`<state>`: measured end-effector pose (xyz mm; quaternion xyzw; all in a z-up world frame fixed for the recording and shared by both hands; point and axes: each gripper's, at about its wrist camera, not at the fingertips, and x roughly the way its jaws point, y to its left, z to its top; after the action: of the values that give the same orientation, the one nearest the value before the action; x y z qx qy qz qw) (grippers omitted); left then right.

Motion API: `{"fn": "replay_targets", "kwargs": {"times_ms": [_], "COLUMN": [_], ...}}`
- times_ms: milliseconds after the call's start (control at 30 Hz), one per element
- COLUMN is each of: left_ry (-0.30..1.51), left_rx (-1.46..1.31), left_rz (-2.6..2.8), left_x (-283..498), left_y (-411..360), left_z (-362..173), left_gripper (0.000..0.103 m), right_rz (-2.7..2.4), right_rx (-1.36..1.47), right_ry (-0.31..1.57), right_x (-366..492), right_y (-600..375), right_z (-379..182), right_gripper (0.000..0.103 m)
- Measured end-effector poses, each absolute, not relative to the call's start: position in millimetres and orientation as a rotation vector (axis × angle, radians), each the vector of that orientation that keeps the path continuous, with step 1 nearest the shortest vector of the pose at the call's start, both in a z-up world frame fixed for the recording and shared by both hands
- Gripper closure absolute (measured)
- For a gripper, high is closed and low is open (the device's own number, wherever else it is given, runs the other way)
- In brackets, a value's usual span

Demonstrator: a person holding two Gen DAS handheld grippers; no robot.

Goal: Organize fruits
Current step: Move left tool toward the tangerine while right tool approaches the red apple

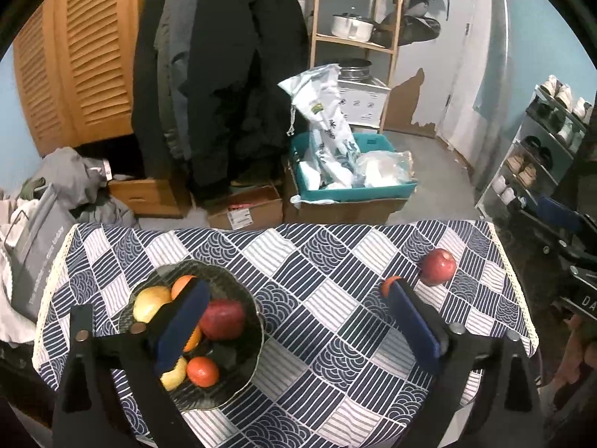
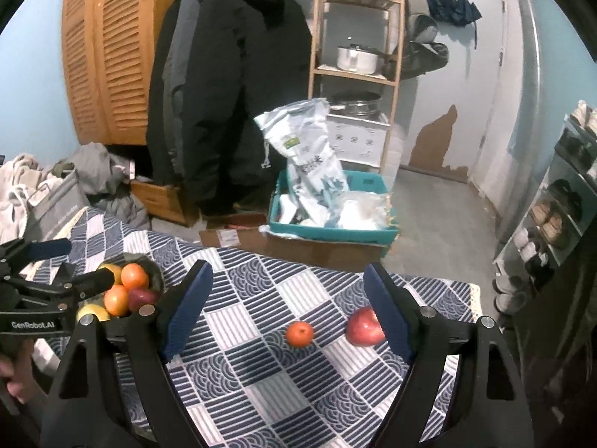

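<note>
Right under your left gripper sits the dark bowl, on the blue and white checked cloth. Your left gripper is wide open and holds nothing. One blue finger hangs over the bowl and the other blue finger is well off to the side, over the cloth.

Inside the bowl you have a red apple, a small orange, a yellow fruit and some more fruit partly hidden behind the finger.

Between the fingers of your right gripper the cloth is bare close by. That gripper is wide open too and holds nothing. A little past its tips lies a loose orange, not touching either finger. Just beside it, by the finger on the far side from the bowl, lies a loose red apple. That finger covers part of the apple, and you cannot tell if it touches.

Off to the side of your right gripper you can see the left gripper above the bowl.

Past the table edge stand a teal bin with white bags, dark coats and a wooden shelf with a pot.
</note>
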<state>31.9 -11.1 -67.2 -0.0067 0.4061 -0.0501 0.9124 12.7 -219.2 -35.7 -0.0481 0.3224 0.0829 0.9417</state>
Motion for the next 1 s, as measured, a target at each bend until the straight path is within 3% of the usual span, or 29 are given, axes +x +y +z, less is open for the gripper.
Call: {"fn": "replay_targets", "kwargs": {"times_ms": [1000], "left_ry": [0.962], "left_rx": [0.055], "left_rz": [-0.188], "left_x": [76], "left_y": [-100], "left_z": [-118], "left_gripper": [0.002], "right_rz": [-0.012], "right_rx": [-0.018], "right_ry": [0.832], "right_x": [30], "right_y": [-327], "right_z": [-95], "right_gripper": [0.021]}}
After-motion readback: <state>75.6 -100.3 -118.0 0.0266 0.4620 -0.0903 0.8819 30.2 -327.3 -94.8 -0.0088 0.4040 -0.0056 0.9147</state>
